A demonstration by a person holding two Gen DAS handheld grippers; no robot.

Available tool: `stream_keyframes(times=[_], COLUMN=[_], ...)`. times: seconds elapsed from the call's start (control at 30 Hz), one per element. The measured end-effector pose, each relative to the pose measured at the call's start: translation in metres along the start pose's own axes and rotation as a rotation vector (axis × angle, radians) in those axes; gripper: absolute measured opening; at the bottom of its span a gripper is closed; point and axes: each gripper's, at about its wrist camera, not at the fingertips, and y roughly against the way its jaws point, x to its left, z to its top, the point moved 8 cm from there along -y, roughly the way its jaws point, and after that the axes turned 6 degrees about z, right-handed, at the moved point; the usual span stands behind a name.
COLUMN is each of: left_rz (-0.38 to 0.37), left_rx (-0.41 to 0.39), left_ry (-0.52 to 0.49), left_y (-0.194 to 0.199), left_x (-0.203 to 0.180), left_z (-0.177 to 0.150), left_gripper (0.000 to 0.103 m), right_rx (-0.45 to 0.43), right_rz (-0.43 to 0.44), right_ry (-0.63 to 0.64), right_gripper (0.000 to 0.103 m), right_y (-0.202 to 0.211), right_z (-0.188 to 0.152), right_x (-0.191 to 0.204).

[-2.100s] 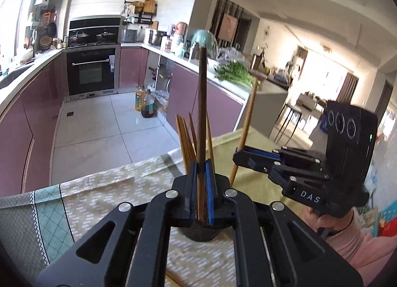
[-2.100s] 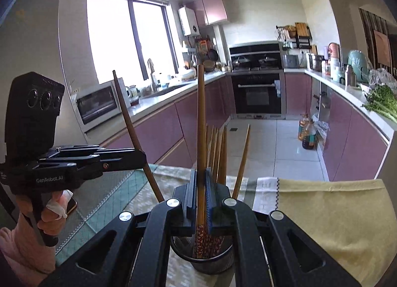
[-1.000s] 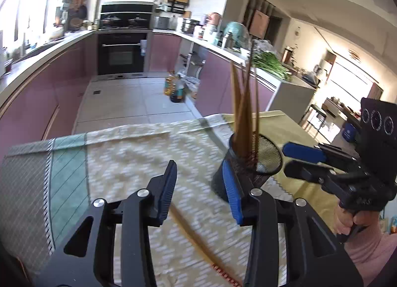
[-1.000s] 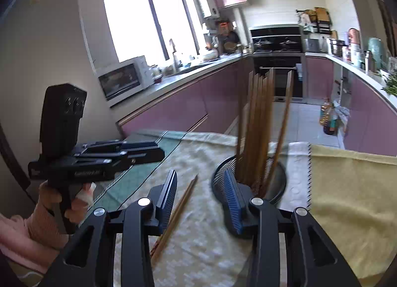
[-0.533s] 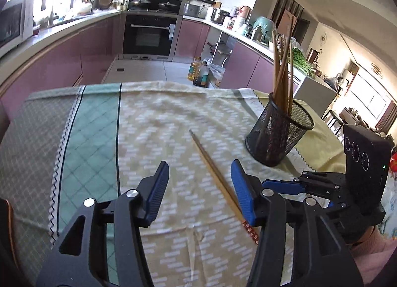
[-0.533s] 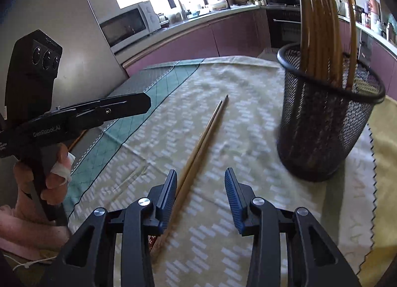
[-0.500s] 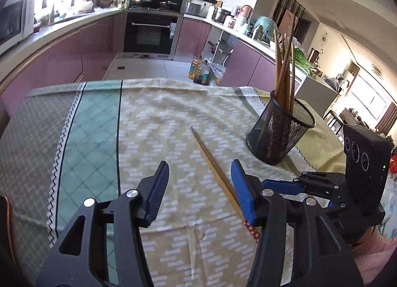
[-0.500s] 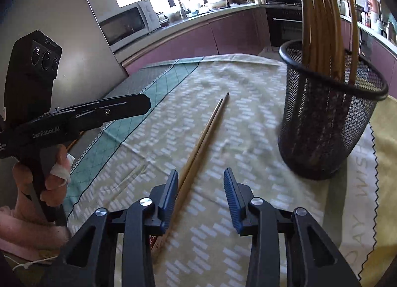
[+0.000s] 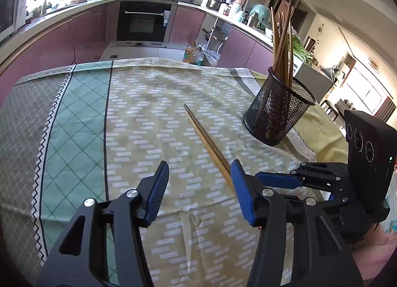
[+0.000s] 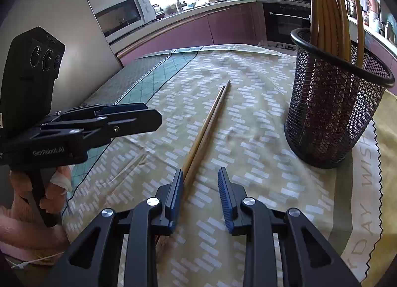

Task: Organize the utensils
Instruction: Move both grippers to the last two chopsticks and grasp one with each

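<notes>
A pair of wooden chopsticks [image 9: 208, 145] [image 10: 206, 128] lies side by side on the patterned tablecloth. A black mesh holder [image 9: 278, 113] [image 10: 332, 103] with several chopsticks standing in it is on the right. My left gripper [image 9: 199, 180] hovers open over the cloth, the pair's near end passing by its right finger. My right gripper [image 10: 199, 187] is low over the cloth with its jaws closing; the pair's near end lies between them, close to the left pad, not pinched. Each gripper shows in the other's view: the right gripper [image 9: 280, 180] and the left gripper [image 10: 139, 118].
The tablecloth [image 9: 148, 118] has a green checked band [image 9: 74, 118] on the left and a yellow part [image 10: 387, 123] beyond the holder. A hand [image 10: 49, 187] grips the left tool. Kitchen cabinets and an oven [image 9: 144, 21] stand beyond the table's far edge.
Both grippers have let chopsticks go into the holder and sunk to the cloth beside the lying pair. The left jaws have widened; the right jaws have narrowed around the pair's near end.
</notes>
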Motion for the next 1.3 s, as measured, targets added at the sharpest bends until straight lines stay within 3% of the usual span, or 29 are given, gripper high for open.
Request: stream_keyframes(times=[0.37,0.97,1.3], left_rz=[-0.011,-0.002,0.003], left_rx=[0.044,0.046,0.072], left_ry=[-0.015,-0.021,-0.090], left_y=[-0.017,-0.018,-0.030], left_x=[-0.007,-0.004,-0.021], left_z=[-0.006,-0.006,-0.006], left_gripper=[0.051,0.050,0.048], right_rx=[0.009,0.005,0.002], right_rz=[-0.048,-0.025,-0.023], right_ry=[-0.016,-0.026,-0.065], right_gripper=[0.028,0.025,0.024], right_y=[0.001,-0.015,-0.006], right_z=[0.003,0.024,0.020], right_x=[-0.008,-0.013,-0.027])
